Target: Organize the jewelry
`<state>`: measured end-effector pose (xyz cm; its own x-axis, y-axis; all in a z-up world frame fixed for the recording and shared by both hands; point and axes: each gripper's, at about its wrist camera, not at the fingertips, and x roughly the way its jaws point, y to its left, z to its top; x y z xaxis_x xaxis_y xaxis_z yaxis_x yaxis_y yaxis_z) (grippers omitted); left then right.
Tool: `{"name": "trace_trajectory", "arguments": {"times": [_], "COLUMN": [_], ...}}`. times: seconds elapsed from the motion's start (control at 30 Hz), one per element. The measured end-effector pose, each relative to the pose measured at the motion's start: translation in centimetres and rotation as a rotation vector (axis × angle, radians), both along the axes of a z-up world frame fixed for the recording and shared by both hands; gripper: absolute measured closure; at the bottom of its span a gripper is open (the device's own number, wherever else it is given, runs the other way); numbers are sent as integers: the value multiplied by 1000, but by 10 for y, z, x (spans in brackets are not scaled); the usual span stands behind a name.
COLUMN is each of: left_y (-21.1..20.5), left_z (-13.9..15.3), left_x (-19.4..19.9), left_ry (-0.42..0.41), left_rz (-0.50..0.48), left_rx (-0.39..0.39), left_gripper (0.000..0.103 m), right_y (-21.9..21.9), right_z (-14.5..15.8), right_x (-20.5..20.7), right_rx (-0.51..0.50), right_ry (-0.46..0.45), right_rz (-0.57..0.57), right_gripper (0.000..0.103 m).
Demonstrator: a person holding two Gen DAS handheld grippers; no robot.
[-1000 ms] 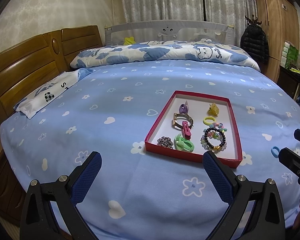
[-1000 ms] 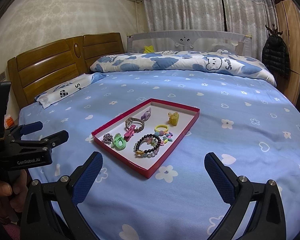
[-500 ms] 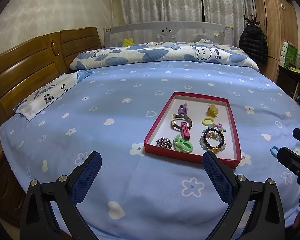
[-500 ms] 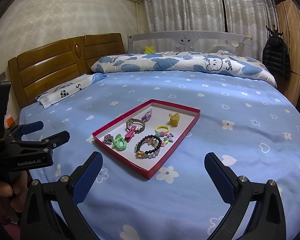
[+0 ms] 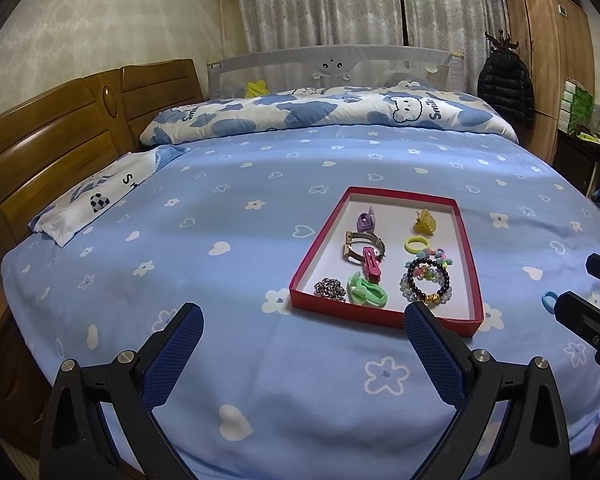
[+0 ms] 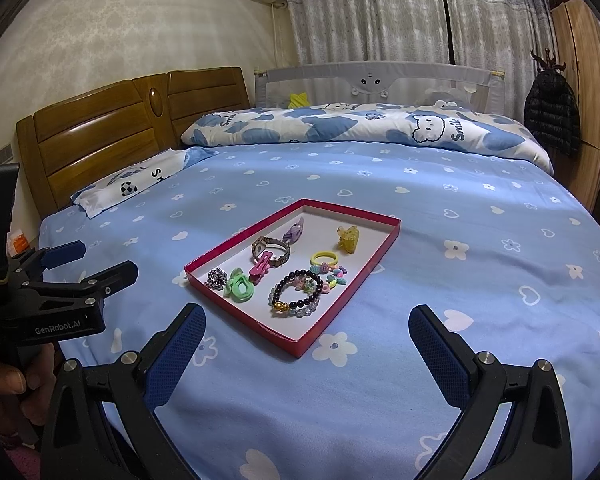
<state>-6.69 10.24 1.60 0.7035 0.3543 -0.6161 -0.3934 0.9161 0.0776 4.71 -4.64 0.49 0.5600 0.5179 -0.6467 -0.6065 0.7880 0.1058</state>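
A red-rimmed tray (image 5: 471,256) (image 6: 352,288) lies on the blue bed. It holds a purple clip (image 5: 365,221), a watch (image 5: 360,245), a pink clip (image 5: 371,268), a green hair tie (image 5: 366,293), a silver piece (image 5: 329,288), a yellow claw clip (image 5: 425,222), a yellow ring (image 5: 415,245) and beaded bracelets (image 5: 427,282). A blue hair ring (image 5: 548,300) lies on the sheet right of the tray. My left gripper (image 5: 300,330) is open and empty, near the tray's front edge. My right gripper (image 6: 306,334) is open and empty, just before the tray's near corner.
The wooden headboard (image 5: 52,148) and a pillow (image 5: 96,198) are at the left. A rolled cloud-print quilt (image 5: 324,114) lies across the far side before a grey bed rail (image 5: 332,66). A wardrobe (image 5: 548,56) and a black coat (image 5: 506,88) stand at the right.
Both grippers have stayed open and nearly still. The views have shifted only slightly, and nothing in the tray has moved.
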Motion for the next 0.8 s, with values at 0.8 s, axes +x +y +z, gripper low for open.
{"name": "trace_trajectory", "arguments": {"times": [0.8], "left_y": [0], "left_z": [-2], "left_x": [-1], "left_ry": [5], "left_rz": [2], "left_rx": [-2], "left_gripper": [2], "right_y": [2], "right_z": [0], "right_x": [-1], "right_rx": [-1], "right_ry": [3], "right_rz": [0], "right_gripper": [1]}}
